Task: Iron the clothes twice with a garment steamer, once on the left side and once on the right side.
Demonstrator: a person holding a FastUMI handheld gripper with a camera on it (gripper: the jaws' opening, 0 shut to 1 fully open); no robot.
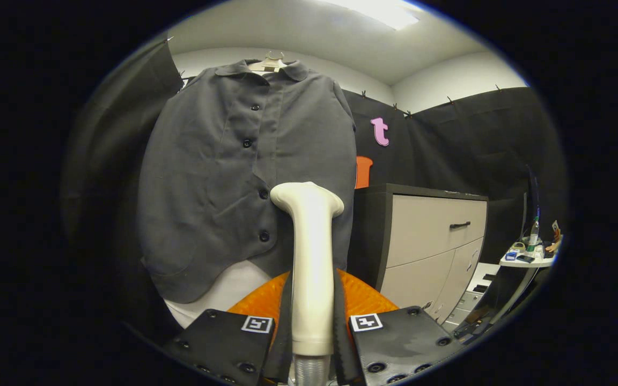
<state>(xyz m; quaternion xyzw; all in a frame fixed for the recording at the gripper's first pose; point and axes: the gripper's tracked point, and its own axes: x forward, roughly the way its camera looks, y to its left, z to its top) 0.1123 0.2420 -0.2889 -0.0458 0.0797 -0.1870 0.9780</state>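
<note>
Dark grey shirt (244, 177) hangs buttoned on a hanger (272, 60) against the booth wall, straight ahead of and above the gripper (312, 327). Long axis vertical, collar up, hem just above finger level. Button row runs down the middle, slightly to one side of the steamer head.

Cabinet (427, 241) with two fronts stands beside the shirt, well back; not part of the job.

Steamer (311, 268): pale handle upright between the fingers, both pressing its sides, so the gripper is closed on it. Hose leaves at the bottom. Head (307, 197) flares at the top and sits low over the shirt front, near the lower buttons. Contact with the cloth cannot be told.

Judgement: the coming stroke turns on the vertical axis. Head is near the centre line at the bottom, so it must shift sideways onto one panel, then travel along the length.
</note>
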